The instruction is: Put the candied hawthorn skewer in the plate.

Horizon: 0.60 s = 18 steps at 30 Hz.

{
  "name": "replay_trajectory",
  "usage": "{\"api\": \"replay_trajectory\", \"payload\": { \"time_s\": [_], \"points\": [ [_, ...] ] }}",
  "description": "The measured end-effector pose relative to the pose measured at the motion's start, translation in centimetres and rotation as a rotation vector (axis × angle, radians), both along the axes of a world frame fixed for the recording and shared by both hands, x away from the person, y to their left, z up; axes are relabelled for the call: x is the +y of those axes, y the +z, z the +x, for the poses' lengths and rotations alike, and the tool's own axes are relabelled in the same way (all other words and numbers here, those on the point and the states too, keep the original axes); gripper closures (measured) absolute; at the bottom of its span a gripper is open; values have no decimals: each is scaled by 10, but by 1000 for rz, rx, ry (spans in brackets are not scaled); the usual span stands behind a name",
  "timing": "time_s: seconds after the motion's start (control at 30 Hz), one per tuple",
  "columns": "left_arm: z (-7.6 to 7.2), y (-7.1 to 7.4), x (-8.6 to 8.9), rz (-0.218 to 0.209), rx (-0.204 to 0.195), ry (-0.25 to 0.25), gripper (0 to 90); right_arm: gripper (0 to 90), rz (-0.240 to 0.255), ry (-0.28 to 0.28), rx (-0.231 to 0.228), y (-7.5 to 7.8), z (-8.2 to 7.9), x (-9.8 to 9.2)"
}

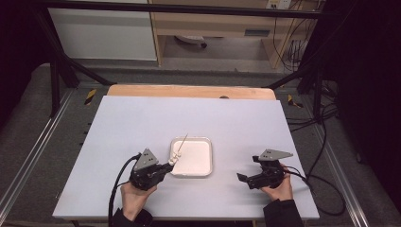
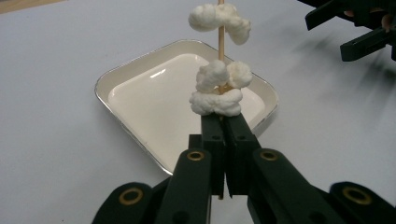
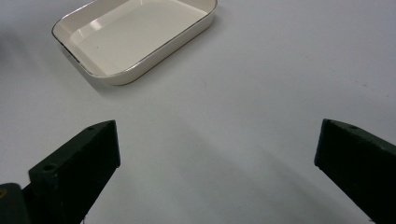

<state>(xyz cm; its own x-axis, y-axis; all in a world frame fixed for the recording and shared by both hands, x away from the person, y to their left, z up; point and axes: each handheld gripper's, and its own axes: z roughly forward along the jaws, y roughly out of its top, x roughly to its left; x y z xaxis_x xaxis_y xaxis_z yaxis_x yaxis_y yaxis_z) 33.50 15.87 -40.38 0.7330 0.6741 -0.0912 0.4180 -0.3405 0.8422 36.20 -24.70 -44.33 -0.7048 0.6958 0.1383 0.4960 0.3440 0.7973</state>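
Observation:
A thin wooden skewer [image 2: 221,39] with white popcorn pieces [image 2: 219,88] threaded on it stands between the jaws of my left gripper [image 2: 223,119], which is shut on its lower end. In the high view the skewer [image 1: 179,147] slants up from my left gripper [image 1: 169,165] over the left rim of a shallow white tray [image 1: 194,158]. The tray [image 2: 149,98] has nothing lying in it. To the right of the tray, my right gripper [image 1: 246,169] rests low over the table, pointing left. Its jaws [image 3: 219,135] stand wide open with only bare table between them.
A white board [image 1: 142,118] covers the table, with a wooden edge [image 1: 189,91] showing at the back. Black cables [image 1: 326,142] run along the floor to the right. Metal rails [image 1: 33,156] flank the table on both sides.

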Motion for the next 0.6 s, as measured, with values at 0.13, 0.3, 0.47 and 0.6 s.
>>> {"api": "replay_trajectory", "payload": {
  "time_s": [0.13, 0.3, 0.47, 0.6],
  "points": [
    [9, 3, -4, 29, 9, -2, 878, 7, 6, -6, -2, -1, -1, -3],
    [21, 3, -8, 52, 36, -6, 878, 7, 8, -9, -5, -2, -1, -4],
    [32, 0, -13, 75, 64, 0, 878, 7, 11, -6, -2, -2, -1, -4],
    [39, -4, -19, 101, 78, 2, 878, 7, 14, -2, -1, -3, -1, -4]
  ]
}}
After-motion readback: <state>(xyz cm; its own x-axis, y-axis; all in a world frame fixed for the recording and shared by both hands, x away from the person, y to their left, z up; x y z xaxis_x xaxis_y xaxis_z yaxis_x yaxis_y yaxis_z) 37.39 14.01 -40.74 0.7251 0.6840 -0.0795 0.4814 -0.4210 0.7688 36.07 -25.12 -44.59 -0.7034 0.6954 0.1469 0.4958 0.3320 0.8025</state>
